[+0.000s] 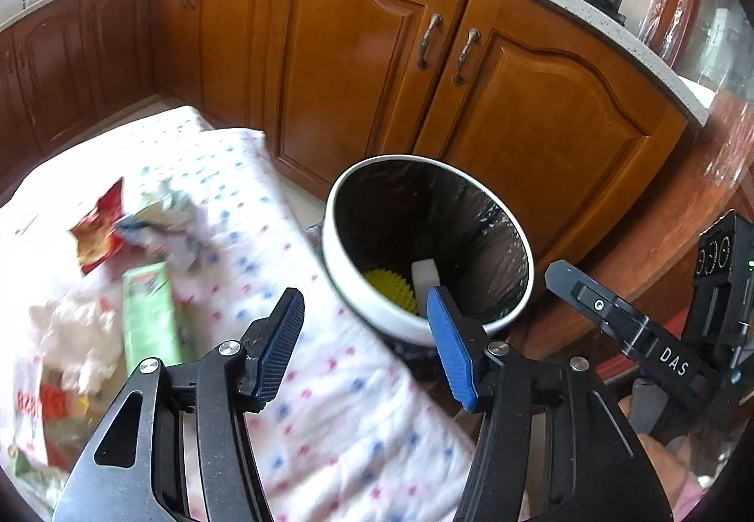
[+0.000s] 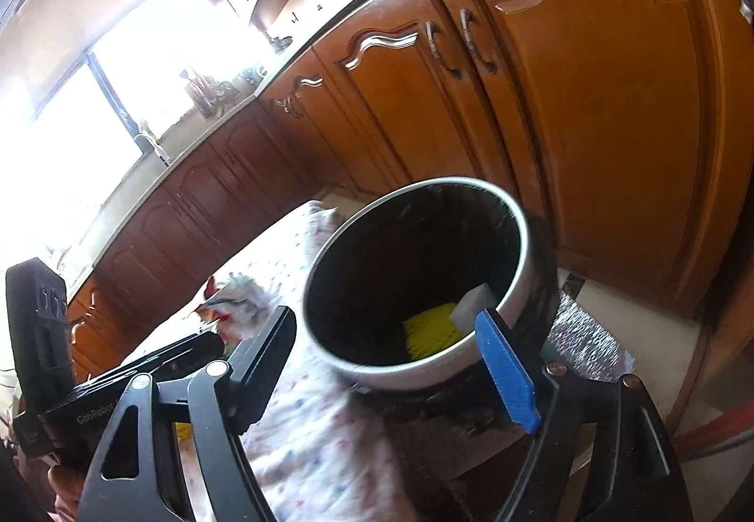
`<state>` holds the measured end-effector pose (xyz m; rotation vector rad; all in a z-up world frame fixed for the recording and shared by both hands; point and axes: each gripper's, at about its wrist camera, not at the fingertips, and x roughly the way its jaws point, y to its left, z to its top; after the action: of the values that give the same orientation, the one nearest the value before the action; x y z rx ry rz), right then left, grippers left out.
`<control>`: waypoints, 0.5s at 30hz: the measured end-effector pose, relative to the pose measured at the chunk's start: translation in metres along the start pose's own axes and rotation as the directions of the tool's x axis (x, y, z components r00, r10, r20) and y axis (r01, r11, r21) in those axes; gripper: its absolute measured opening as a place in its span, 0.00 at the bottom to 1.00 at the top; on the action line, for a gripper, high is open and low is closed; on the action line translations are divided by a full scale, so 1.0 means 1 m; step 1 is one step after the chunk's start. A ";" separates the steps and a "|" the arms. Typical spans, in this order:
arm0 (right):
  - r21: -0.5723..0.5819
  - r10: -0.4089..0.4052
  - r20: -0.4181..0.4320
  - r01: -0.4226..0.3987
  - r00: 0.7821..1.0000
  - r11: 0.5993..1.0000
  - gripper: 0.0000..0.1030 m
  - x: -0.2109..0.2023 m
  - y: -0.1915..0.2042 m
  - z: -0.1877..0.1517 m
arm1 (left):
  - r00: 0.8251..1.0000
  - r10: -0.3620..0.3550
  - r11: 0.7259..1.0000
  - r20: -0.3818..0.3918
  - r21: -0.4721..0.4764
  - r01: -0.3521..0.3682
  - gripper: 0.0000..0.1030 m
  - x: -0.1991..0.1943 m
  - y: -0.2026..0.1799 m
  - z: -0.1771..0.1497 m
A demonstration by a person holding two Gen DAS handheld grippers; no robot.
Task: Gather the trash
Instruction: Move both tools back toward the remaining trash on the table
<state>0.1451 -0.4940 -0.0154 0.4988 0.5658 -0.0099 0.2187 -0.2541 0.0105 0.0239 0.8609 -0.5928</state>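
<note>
Hovering beside the trash bin (image 1: 426, 248), the left claw (image 1: 365, 333) is wide open and holds nothing; the right claw (image 2: 391, 362) is also wide open and empty. A yellow piece (image 1: 391, 289) and a white block (image 1: 425, 277) lie inside the bin. Remaining wrappers (image 1: 101, 230) and a green box (image 1: 151, 314) lie on the tabletop (image 1: 330, 404), left of the left claw. The next move probably calls for swinging left and closing on one.

Two fisheye wrist views, each looking forward and down along its own fingers from close above. Both share the white trash bin (image 1: 426, 248) (image 2: 417, 281), the patterned cloth (image 1: 292, 286) (image 2: 315, 437) and the wooden cabinets (image 1: 358, 65) (image 2: 589, 121) behind.
</note>
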 end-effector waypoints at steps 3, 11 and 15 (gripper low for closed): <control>-0.003 0.019 -0.007 -0.019 1.000 1.000 0.79 -0.002 0.009 -0.008 | 1.000 0.010 1.000 0.013 -0.025 -0.010 0.53 -0.018 0.014 -0.011; -0.024 0.063 -0.057 -0.064 0.996 0.998 0.79 0.004 0.041 -0.033 | 0.998 0.055 0.991 0.038 -0.122 -0.050 0.54 -0.054 0.059 -0.037; -0.058 0.085 -0.080 -0.090 0.993 0.994 0.79 0.012 0.063 -0.040 | 0.996 0.079 0.983 0.044 -0.168 -0.071 0.54 -0.068 0.081 -0.050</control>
<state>0.1443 -0.4186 -0.0223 0.4649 0.6177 0.1107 0.1895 -0.1411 0.0092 -0.1097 0.8548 -0.4473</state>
